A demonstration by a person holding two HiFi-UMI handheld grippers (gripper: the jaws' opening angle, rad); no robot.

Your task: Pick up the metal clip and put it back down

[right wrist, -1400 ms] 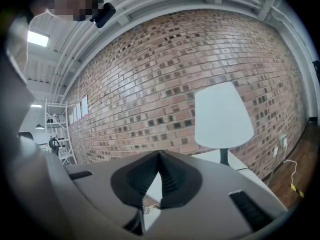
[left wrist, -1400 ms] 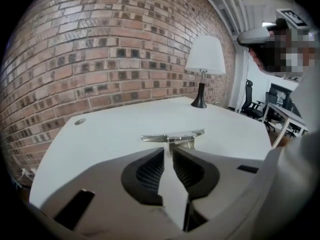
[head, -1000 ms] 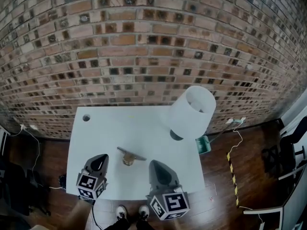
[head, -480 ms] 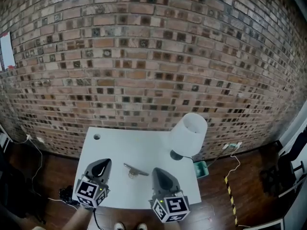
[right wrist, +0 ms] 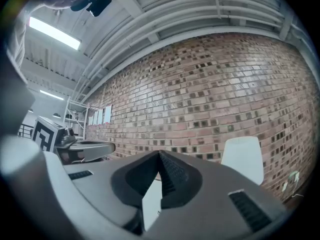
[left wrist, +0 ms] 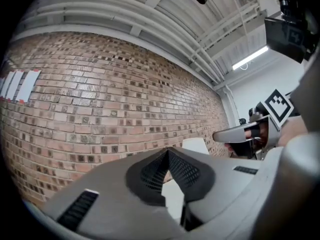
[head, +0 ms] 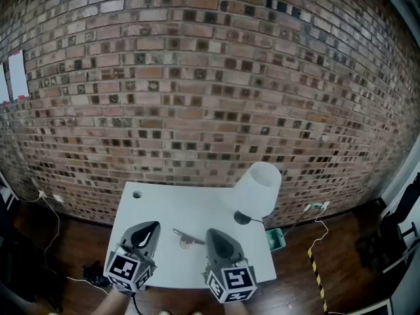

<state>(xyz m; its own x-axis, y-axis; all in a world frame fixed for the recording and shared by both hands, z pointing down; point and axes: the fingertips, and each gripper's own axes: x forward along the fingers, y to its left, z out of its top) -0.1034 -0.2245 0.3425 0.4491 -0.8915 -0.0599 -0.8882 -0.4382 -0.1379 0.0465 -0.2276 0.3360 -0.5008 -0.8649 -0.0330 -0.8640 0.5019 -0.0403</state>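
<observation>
My left gripper [head: 148, 228], right gripper [head: 214, 235]: jaws together, empty; clip [head: 186, 239] lay between them on table [head: 164, 205]; approach unopened could shove it; lamp [head: 257, 188] near, knockable.

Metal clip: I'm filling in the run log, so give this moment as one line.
left tool: shut, empty | right tool: shut, empty | metal clip: lying on table, not gripped

Moderate, even indoor light. White fluorescent ceiling strip [right wrist: 54, 34] glares at 10 o'clock, right gripper view. Fisheye bending; dark vignetted corners.
</observation>
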